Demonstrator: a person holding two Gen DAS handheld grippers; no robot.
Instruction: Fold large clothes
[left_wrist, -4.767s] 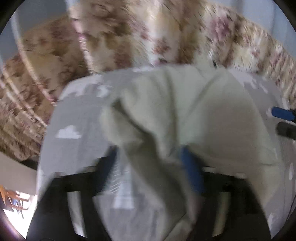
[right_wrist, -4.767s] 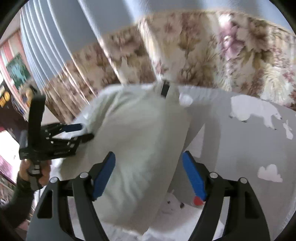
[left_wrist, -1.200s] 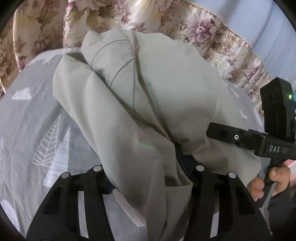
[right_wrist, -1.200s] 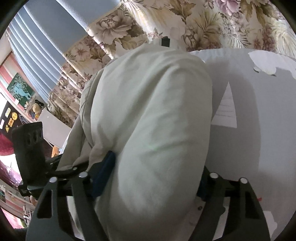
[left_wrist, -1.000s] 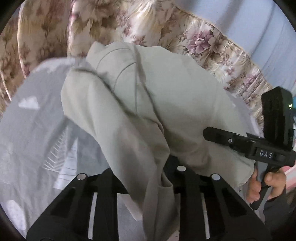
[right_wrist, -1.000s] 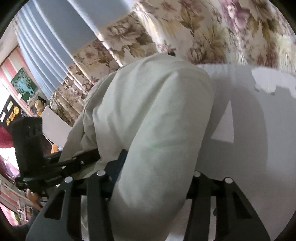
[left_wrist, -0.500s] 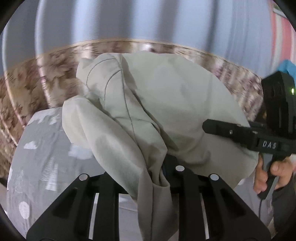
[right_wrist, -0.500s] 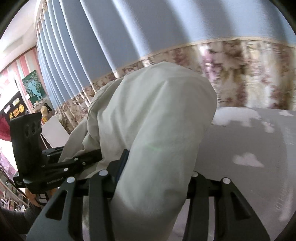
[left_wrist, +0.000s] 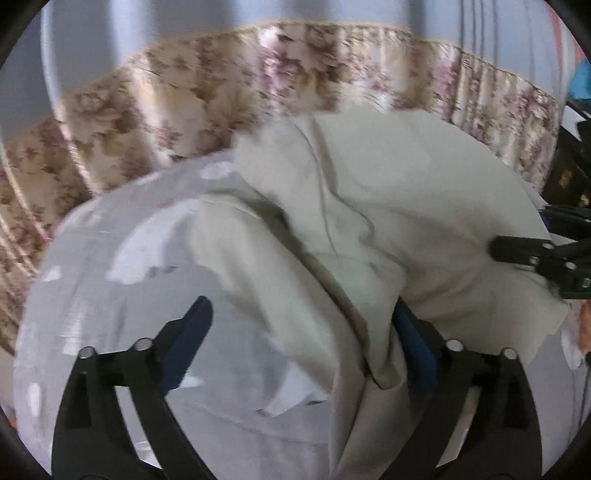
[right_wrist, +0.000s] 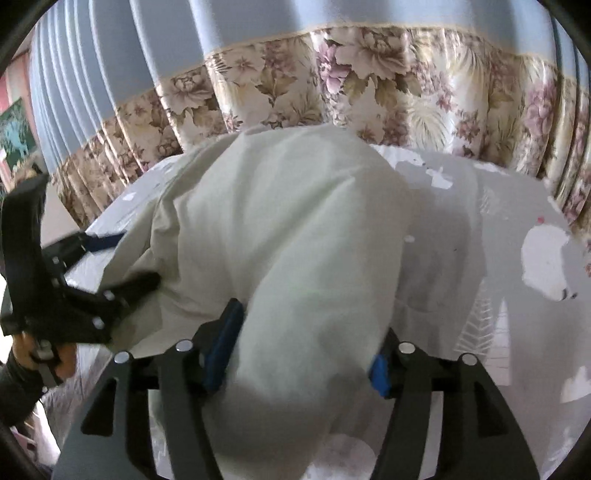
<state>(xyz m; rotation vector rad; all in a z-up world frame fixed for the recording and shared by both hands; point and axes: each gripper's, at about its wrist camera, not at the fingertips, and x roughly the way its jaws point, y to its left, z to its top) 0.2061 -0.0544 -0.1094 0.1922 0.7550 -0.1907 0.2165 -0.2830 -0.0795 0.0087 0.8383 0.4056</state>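
Note:
A pale green garment (left_wrist: 388, 229) lies bunched on the grey patterned bedsheet (left_wrist: 110, 295). My left gripper (left_wrist: 299, 339) is open; its blue pads stand wide apart and a fold of the garment drapes over the right finger (left_wrist: 413, 347). It also shows in the right wrist view (right_wrist: 110, 266), open at the garment's left edge. My right gripper (right_wrist: 303, 347) has the garment (right_wrist: 295, 229) bulging between its blue pads; the cloth hides whether it is clamped. It also shows at the right of the left wrist view (left_wrist: 517, 251).
A floral curtain (right_wrist: 369, 81) with blue drape above hangs behind the bed. Sheet with white animal prints (right_wrist: 546, 258) spreads to the right. A hand (right_wrist: 44, 354) holds the left gripper's handle.
Both grippers have come down from a raised hold toward the bed. My left gripper's jaws have opened wide and released the garment, which now rests on the sheet.

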